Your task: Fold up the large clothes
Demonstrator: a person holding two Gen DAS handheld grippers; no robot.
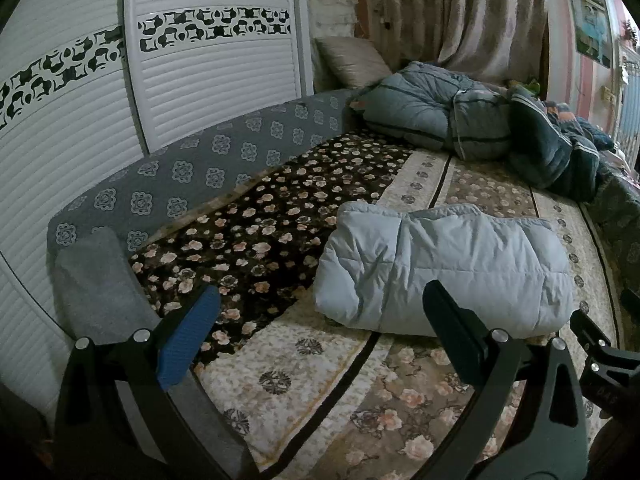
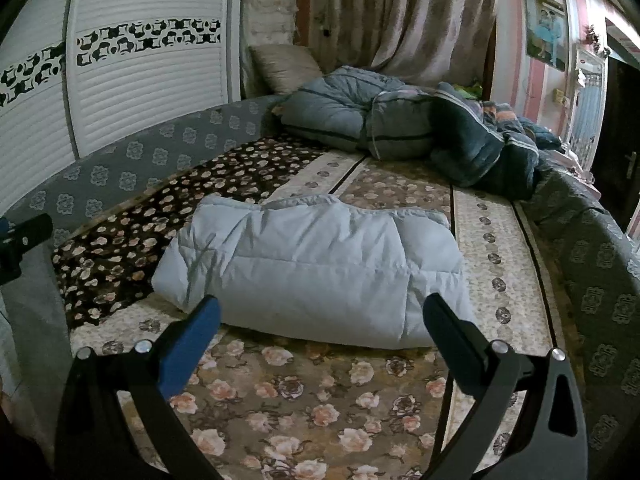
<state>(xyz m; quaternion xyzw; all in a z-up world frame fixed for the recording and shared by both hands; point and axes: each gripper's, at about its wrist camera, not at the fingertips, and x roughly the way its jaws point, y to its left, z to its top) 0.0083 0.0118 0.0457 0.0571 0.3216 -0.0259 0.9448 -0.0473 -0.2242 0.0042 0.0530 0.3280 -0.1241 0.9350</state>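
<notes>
the folded pale blue padded garment [image 2: 316, 268] lay mid-frame on the bed [image 2: 320, 400], long axis left to right, just ahead of the wide, empty right claw [image 2: 322, 330], with the equally wide left claw [image 1: 322, 320] facing its left end.

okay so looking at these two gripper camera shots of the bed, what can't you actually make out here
- Underside and inner layers of the folded pale blue puffer coat: hidden by its own top layer, both views.
- Coat's near edge: partly covered by the open right gripper fingers, right wrist view.
- Dark bedding pile: contents too jumbled to separate, left wrist view.
- Framed picture: too small and distorted.
- Open left gripper: holds nothing.
</notes>
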